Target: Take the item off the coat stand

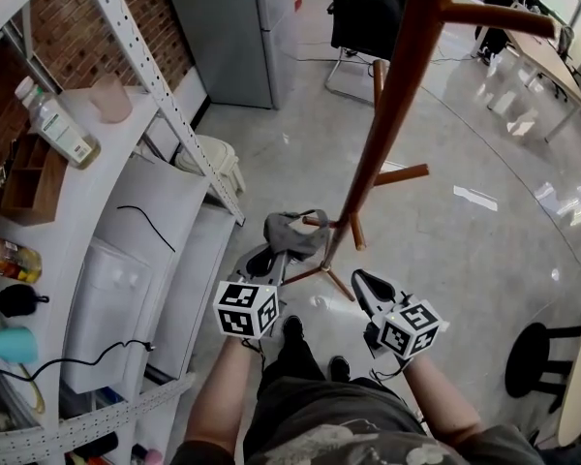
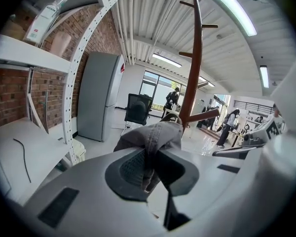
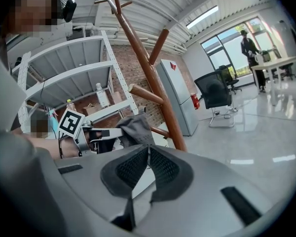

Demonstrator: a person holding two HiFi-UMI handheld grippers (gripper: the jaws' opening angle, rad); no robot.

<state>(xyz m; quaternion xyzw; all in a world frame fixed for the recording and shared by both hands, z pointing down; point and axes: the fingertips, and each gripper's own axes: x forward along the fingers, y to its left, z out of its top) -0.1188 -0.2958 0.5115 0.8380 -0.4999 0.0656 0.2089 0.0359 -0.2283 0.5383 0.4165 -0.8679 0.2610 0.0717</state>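
Note:
A grey cloth cap [image 1: 295,232] hangs bunched beside a low peg of the brown wooden coat stand [image 1: 397,95]. My left gripper [image 1: 263,260] is shut on the cap; in the left gripper view the grey fabric [image 2: 153,137] is pinched between the pads, with the stand's pole [image 2: 195,68] just beyond. The right gripper [image 1: 360,284] hovers to the right of the stand's base, shut with nothing between its pads [image 3: 147,164]. From the right gripper view I see the cap [image 3: 134,129] held next to the pole [image 3: 148,78].
A white metal shelf unit [image 1: 126,221] with a bottle [image 1: 56,124], a cup and small items fills the left. A grey cabinet [image 1: 228,27] and a black chair [image 1: 366,13] stand at the back. A black stool [image 1: 535,356] is at the right. The person's legs are below.

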